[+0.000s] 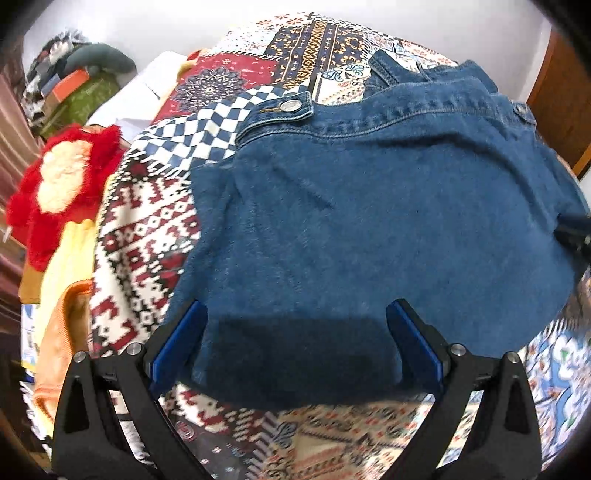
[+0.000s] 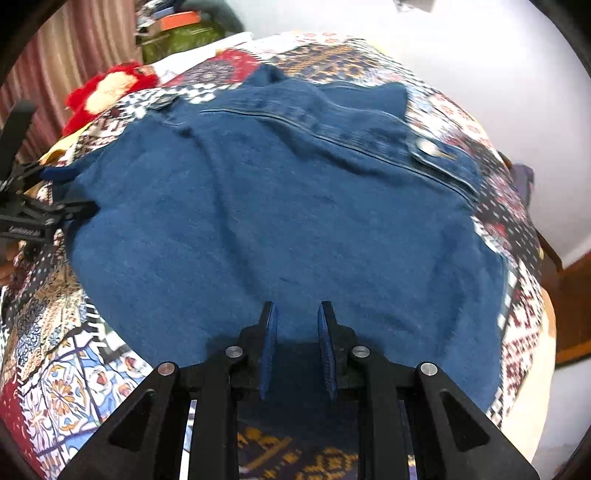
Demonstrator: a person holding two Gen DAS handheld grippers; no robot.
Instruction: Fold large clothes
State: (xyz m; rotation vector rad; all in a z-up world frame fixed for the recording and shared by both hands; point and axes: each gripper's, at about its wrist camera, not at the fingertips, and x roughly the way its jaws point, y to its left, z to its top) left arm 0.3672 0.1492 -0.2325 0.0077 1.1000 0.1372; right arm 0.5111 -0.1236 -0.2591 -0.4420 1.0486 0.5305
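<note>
A blue denim jacket [image 1: 369, 206] lies spread across a bed covered with a patchwork-print bedspread [image 1: 147, 229], filling the middle of both wrist views.

In the left wrist view, the left gripper [image 1: 295, 314] sits at the bottom of the frame with its blue-padded fingers [image 1: 177, 343] spread wide, the near hem of the jacket lying between them; the pads do not press on the cloth. At the right edge of that frame, a dark bit of the right gripper shows against the jacket's side.

In the right wrist view, the right gripper [image 2: 297, 314] stands at bottom centre, its fingers [image 2: 267, 350] drawn nearly together with only a narrow gap. Dark denim lies between and under them, but whether they pinch a fold cannot be told. The left gripper appears at the left edge of this frame, at the jacket's side.

Farther up, a stitched waistband seam crosses the jacket, with a metal snap button [image 1: 290, 106] on a tab at upper centre-left of the left view. No writing on the button can be read.

Beyond the bed, at upper left, a red and cream plush toy [image 1: 62, 184] rests by the edge, and behind it a blurred pile of belongings [image 1: 74, 88] stands against a white wall [image 1: 184, 26].
</note>
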